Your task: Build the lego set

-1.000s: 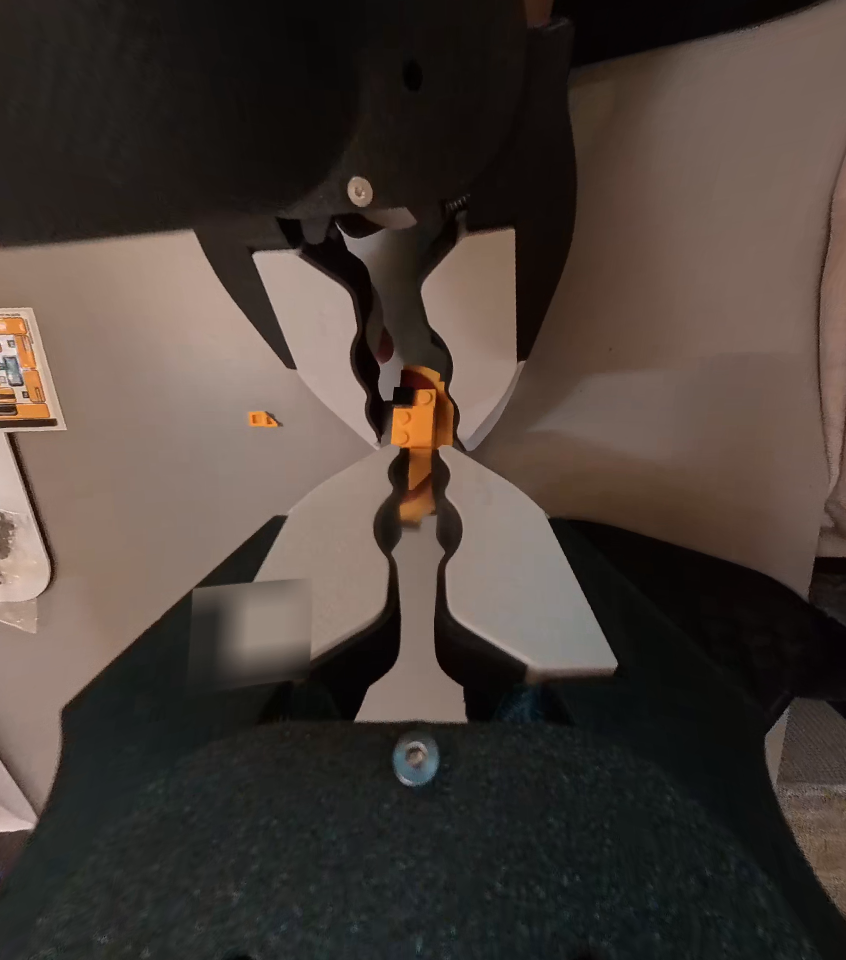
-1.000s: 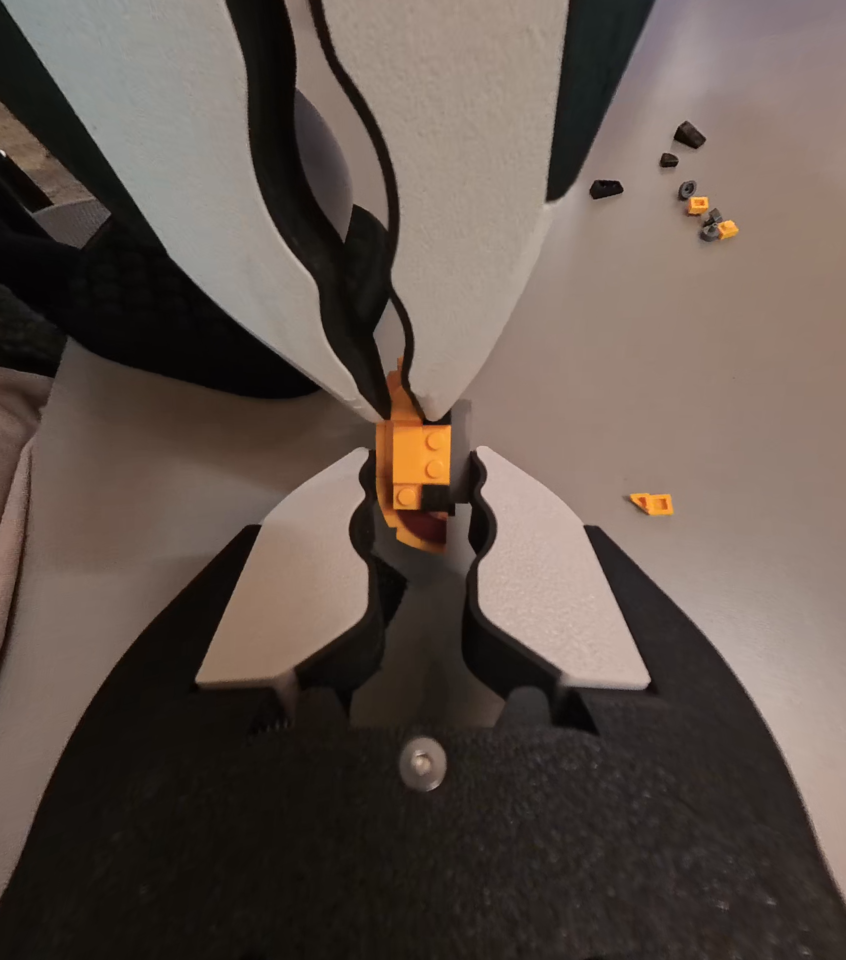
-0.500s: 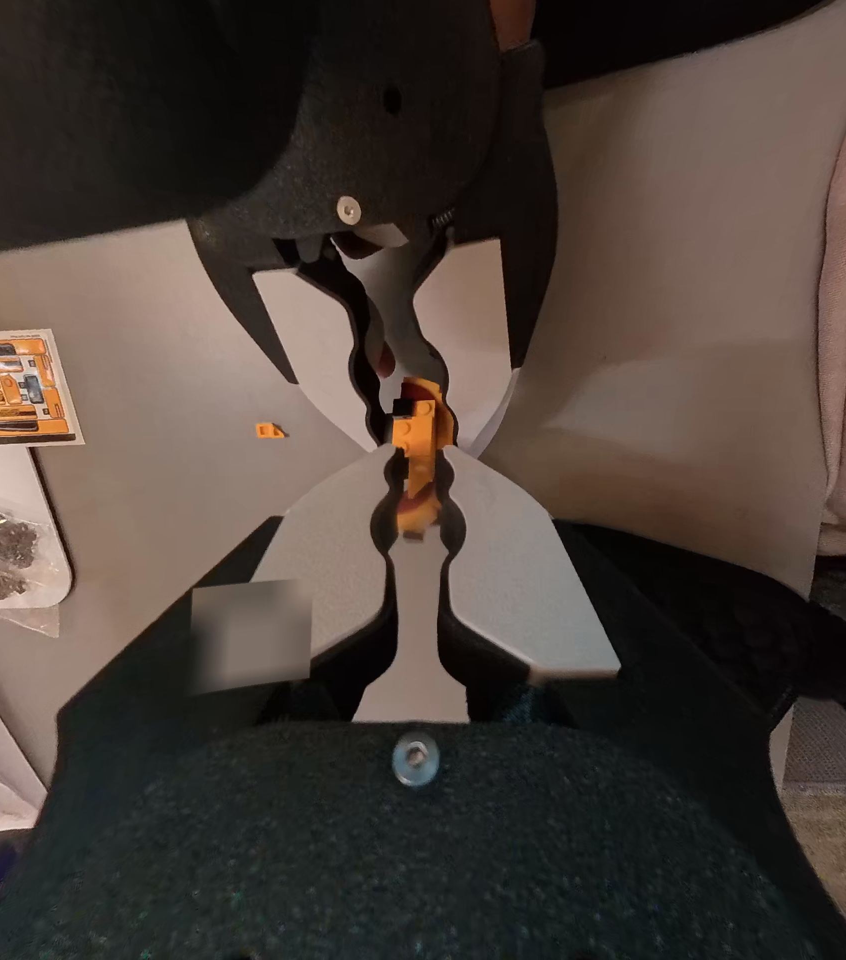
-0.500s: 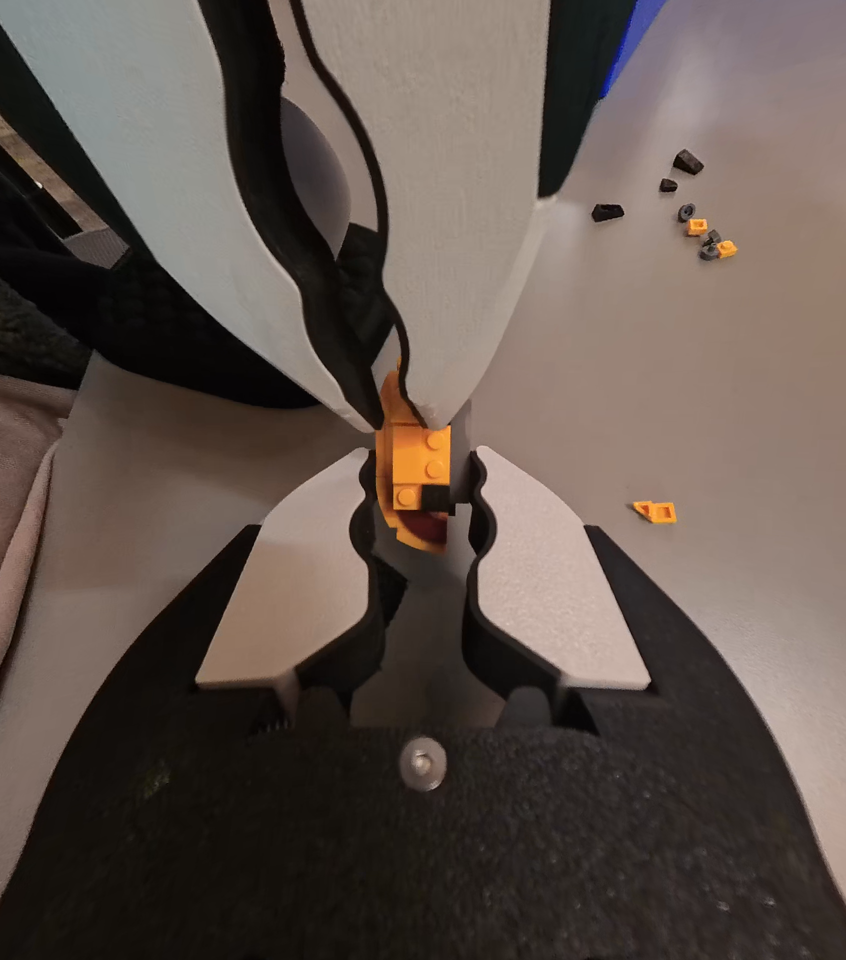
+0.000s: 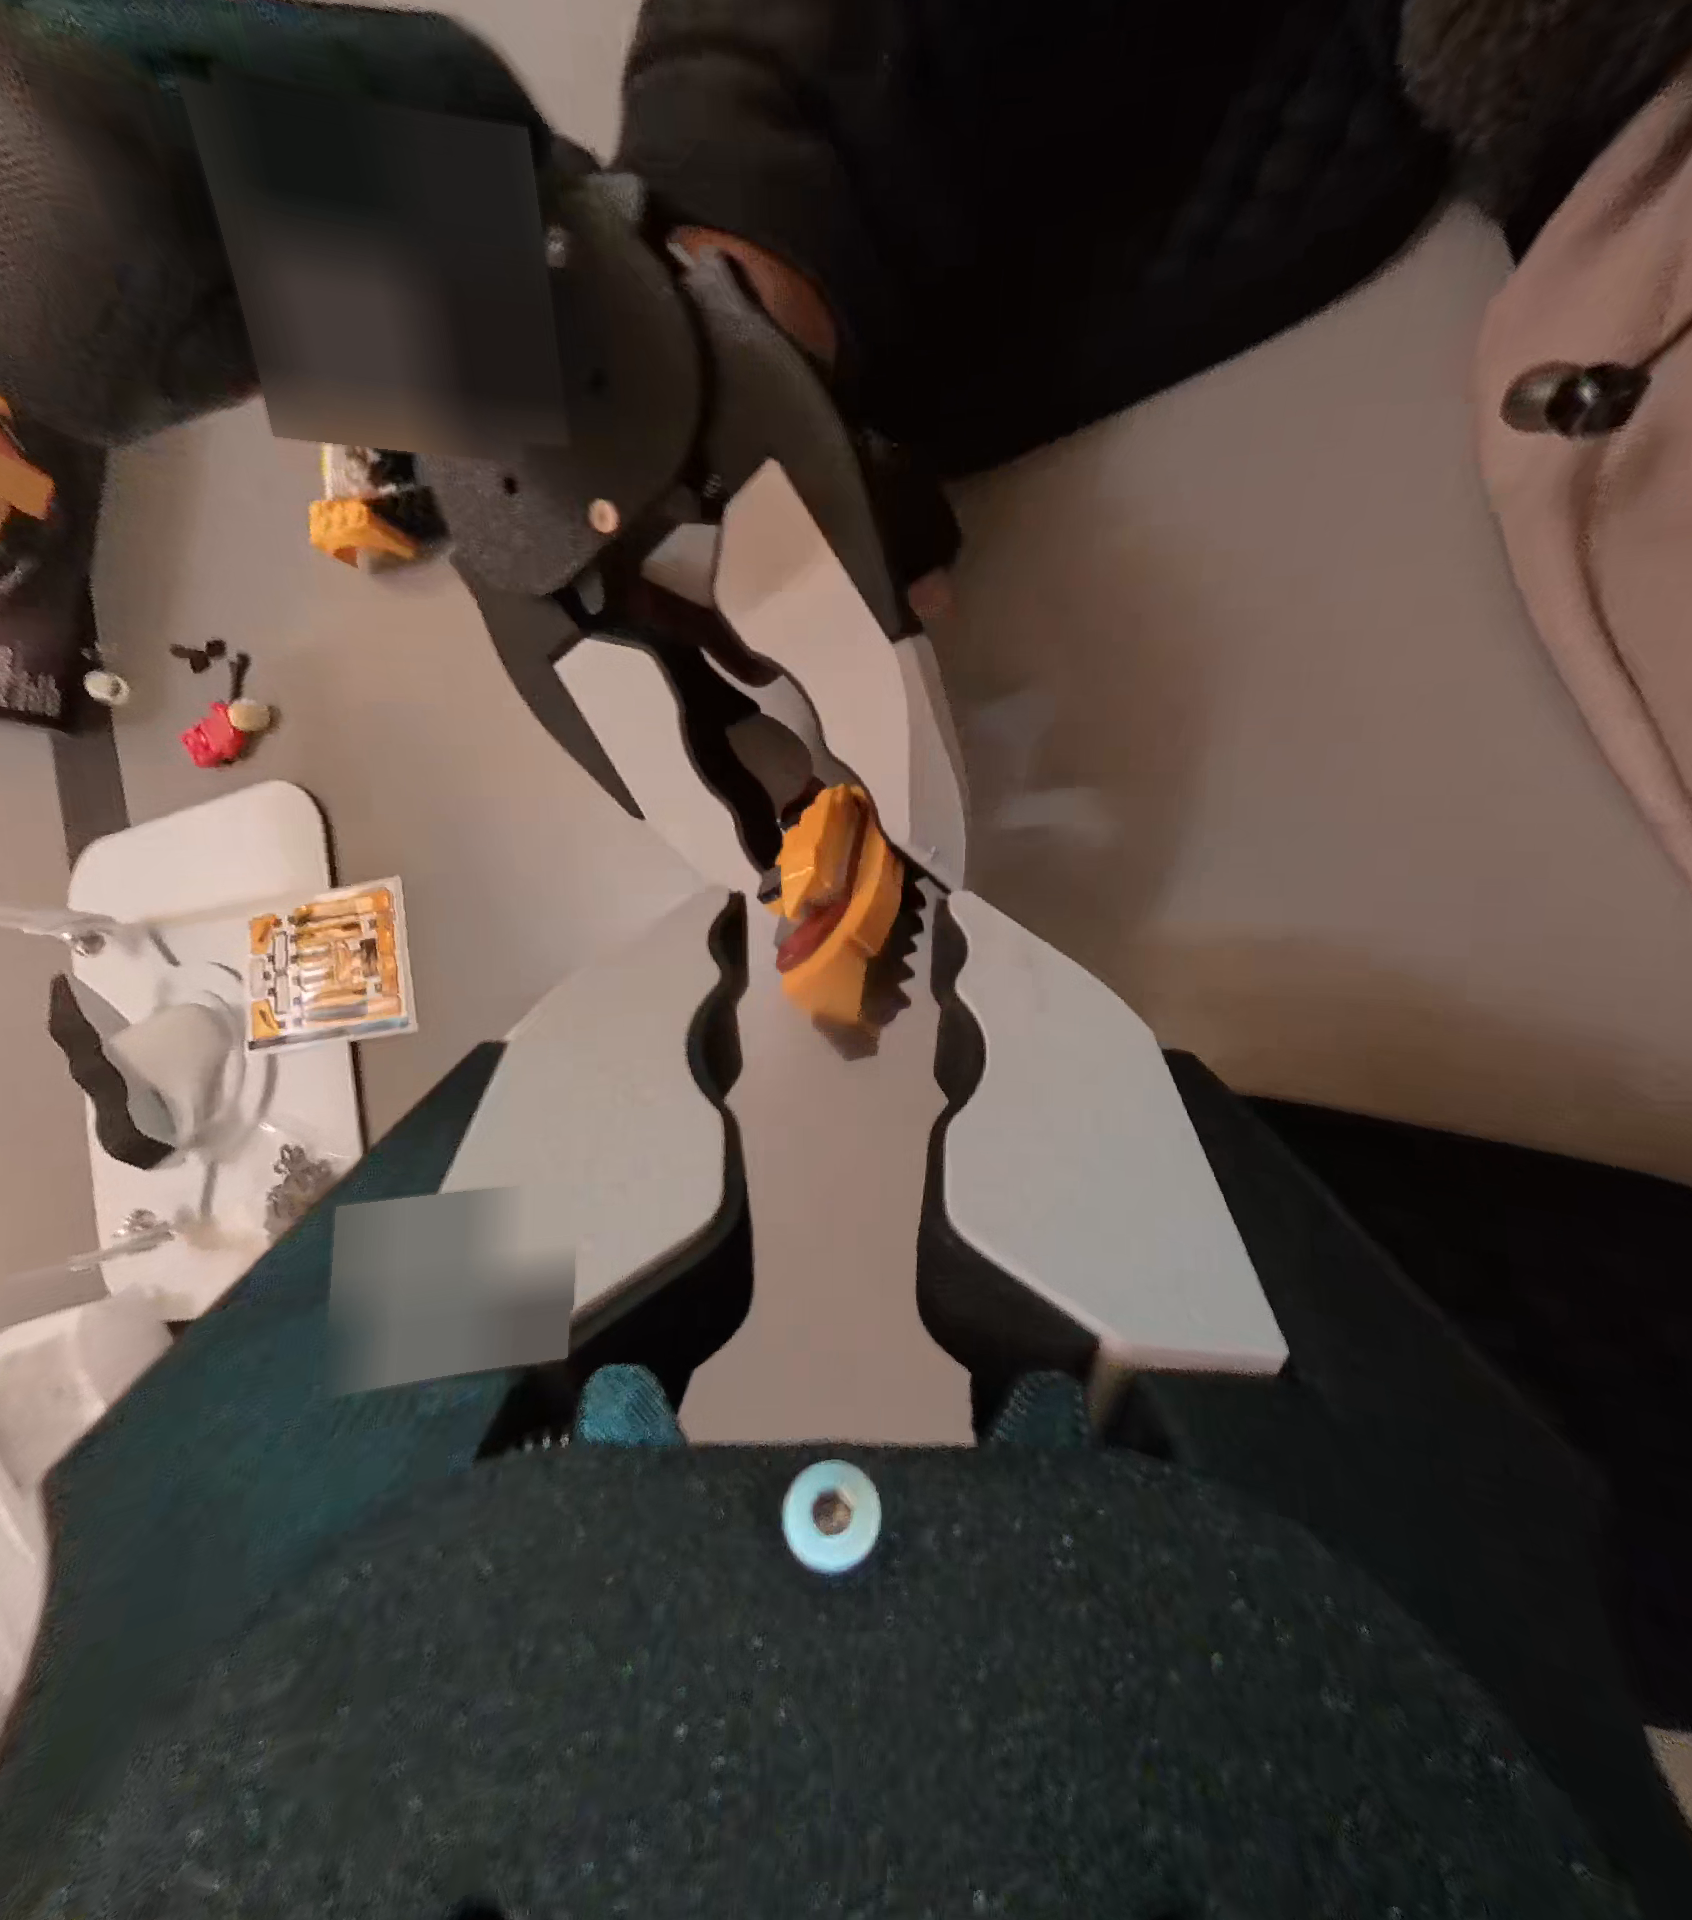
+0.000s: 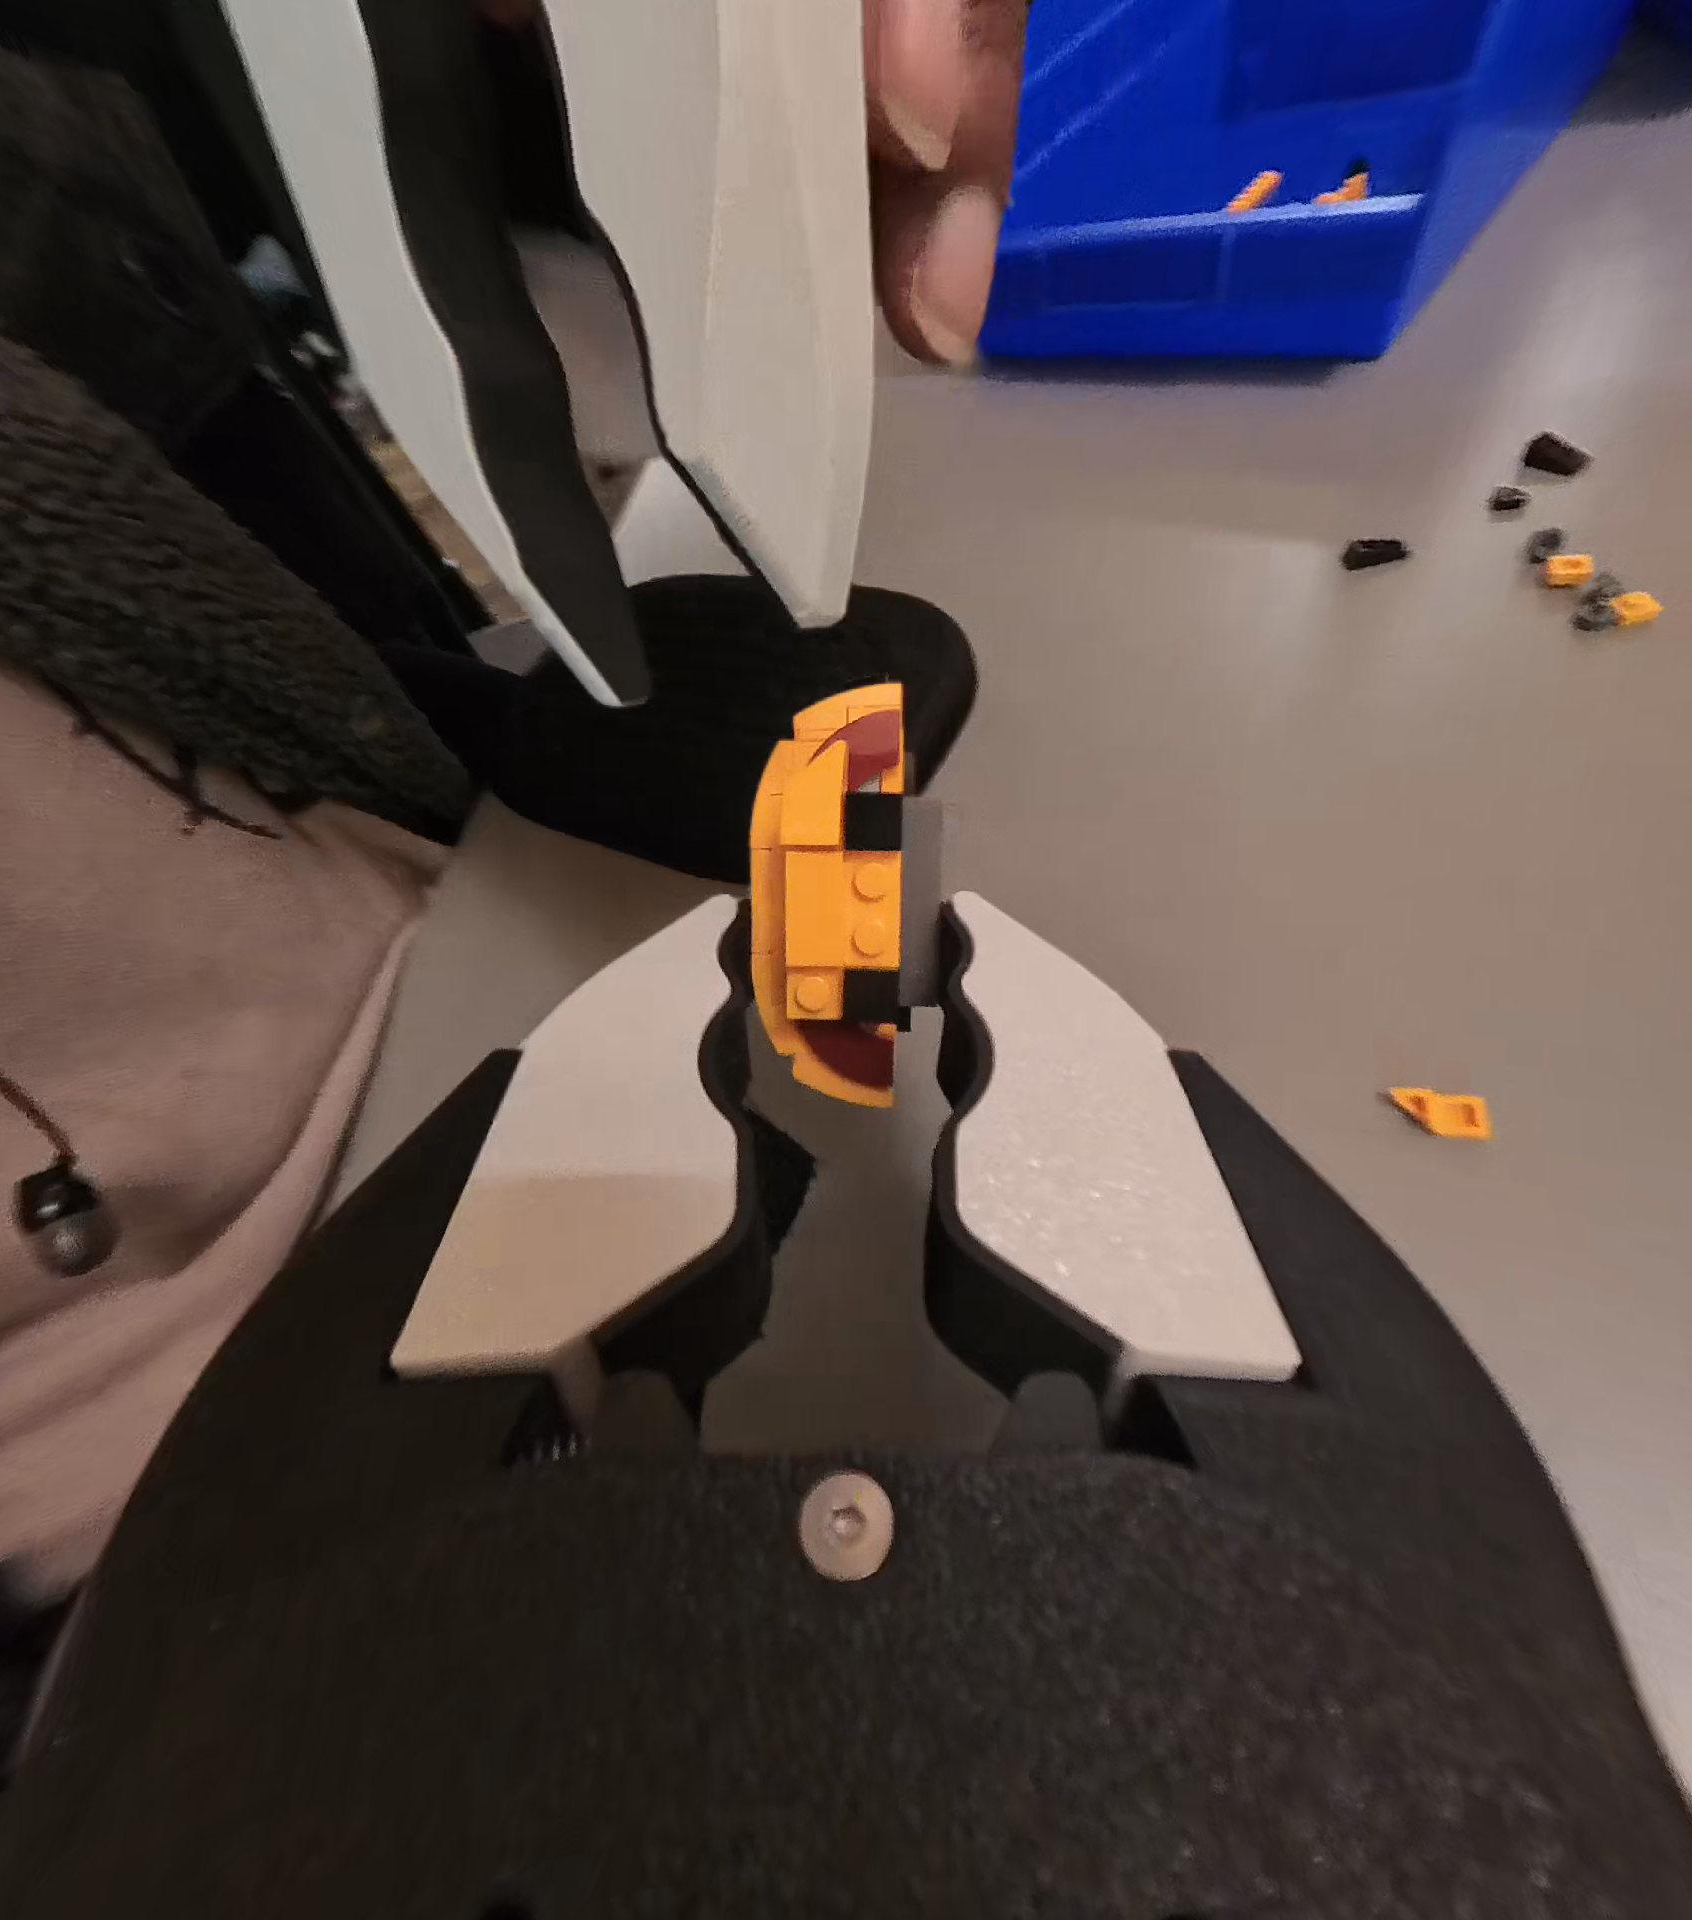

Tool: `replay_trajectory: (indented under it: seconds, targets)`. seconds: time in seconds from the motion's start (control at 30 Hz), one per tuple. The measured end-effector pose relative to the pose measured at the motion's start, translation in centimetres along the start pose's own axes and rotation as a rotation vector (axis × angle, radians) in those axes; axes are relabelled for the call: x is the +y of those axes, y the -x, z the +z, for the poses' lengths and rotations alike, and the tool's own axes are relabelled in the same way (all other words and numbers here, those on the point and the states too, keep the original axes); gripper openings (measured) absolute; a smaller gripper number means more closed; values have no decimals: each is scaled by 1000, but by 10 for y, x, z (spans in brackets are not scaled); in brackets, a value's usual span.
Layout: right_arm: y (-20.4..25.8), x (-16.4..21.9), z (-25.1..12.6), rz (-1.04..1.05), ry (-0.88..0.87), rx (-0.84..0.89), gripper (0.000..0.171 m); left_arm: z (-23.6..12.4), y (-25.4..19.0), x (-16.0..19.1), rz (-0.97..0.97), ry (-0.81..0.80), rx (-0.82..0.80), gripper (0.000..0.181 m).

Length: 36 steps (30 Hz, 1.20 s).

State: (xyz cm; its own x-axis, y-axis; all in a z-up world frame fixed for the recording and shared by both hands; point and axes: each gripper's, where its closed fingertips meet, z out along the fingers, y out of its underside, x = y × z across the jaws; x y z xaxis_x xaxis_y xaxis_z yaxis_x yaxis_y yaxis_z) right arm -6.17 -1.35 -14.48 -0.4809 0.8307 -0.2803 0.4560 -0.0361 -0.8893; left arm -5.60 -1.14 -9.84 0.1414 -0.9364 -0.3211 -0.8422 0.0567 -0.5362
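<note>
A small orange lego assembly point(image 6: 821, 894) with dark red and black parts is clamped between the fingers of my right gripper point(image 6: 842, 914), held above the grey table point(image 6: 1237, 831). In the left wrist view the same assembly point(image 5: 837, 894) hangs from the right gripper point(image 5: 852, 868), which reaches in from above. My left gripper point(image 5: 837, 906) is open, its fingertips on either side of the assembly with a gap. In the right wrist view the left gripper point(image 6: 717, 655) stands just above the assembly, apart from it and empty.
A loose orange piece point(image 6: 1439, 1112) and several small black and orange pieces point(image 6: 1569, 571) lie to the right. A blue bin point(image 6: 1237, 239) stands behind. A sticker sheet point(image 5: 333, 966), a clear bag point(image 5: 198, 1091), a red piece point(image 5: 213, 732) and an orange sub-build point(image 5: 364, 530) lie left. A person's beige garment point(image 5: 1652, 623) borders the table. Some 5 cm of space lies between my two pairs of fingers. The right tips stand about 11 cm off the loose orange piece point(image 6: 1439, 1112).
My left gripper has opened and let go of the assembly, then drawn back from it. My right gripper still holds it. Both views have shifted.
</note>
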Motion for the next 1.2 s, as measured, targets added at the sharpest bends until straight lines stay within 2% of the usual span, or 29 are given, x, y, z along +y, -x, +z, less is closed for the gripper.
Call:
replay_trajectory:
  seconds: [0.17,0.4,0.77,1.2]
  targets:
    - [16,-1,-3,26,2,-131,33,3,-11,-7,161,-17,-20,45]
    - [27,1,-2,36,26,-188,33,15,-17,-7,271,63,57,37]
    - [31,1,-1,104,29,-239,33,18,-22,-3,328,158,112,29]
    - [43,-5,-3,194,-17,-348,33,12,-28,-11,315,150,104,24]
